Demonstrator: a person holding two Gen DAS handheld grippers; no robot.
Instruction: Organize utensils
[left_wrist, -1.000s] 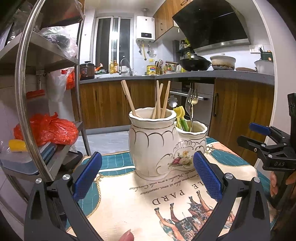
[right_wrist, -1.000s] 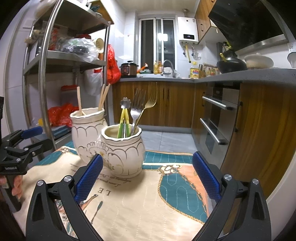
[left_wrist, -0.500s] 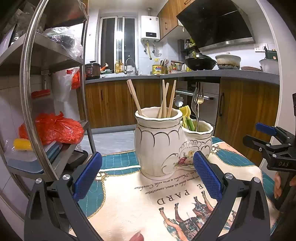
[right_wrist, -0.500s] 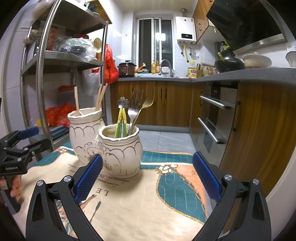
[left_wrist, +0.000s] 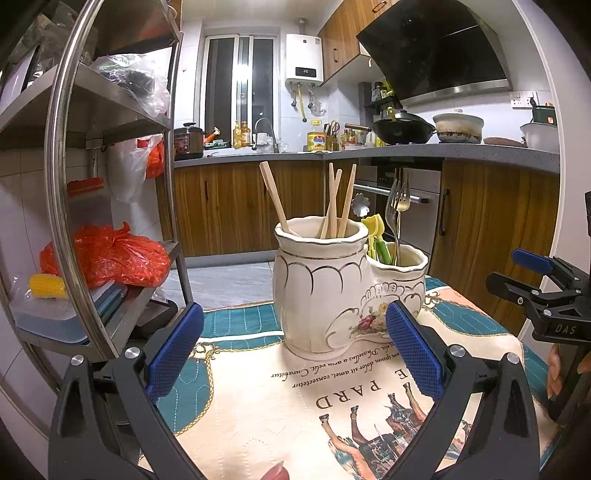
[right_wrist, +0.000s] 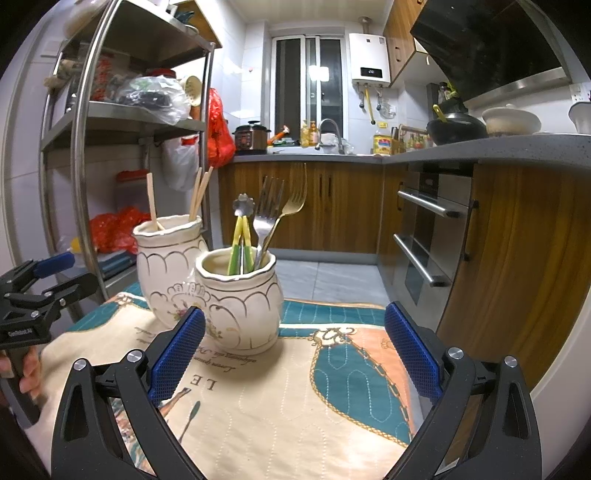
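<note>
I hold both grippers back from the work. The left gripper (left_wrist: 293, 350) is spread wide with nothing between its blue pads (left_wrist: 173, 350); the right gripper (right_wrist: 293, 350) is likewise spread and empty.

The utensils are on the table, in a joined white ceramic holder (left_wrist: 332, 291) that stands upright on the printed cloth (left_wrist: 280, 413).
- Taller compartment (right_wrist: 168, 258): wooden chopsticks (left_wrist: 334, 201), leaning at different angles.
- Shorter compartment (right_wrist: 238, 295): metal forks (right_wrist: 271, 214), yellow-green handled pieces (right_wrist: 240, 240) and a flower-headed piece (right_wrist: 243, 203).

No loose utensil shows on the cloth in either view. I judge the sorting to be done or nearly so, with wood in one compartment and metal in the other; the step in hand reads as a check, or a pause before a final adjustment.

If a correction is wanted, the next move calls for the following.
1. Bring one gripper in from above the rims, not from the side, so the pads do not knock the holder.
2. Narrow the jaws to a single handle; the forks stand close together and touch.
3. Keep the other gripper near the holder's wall to steady it, as the ceramic may slide on the cloth.
</note>
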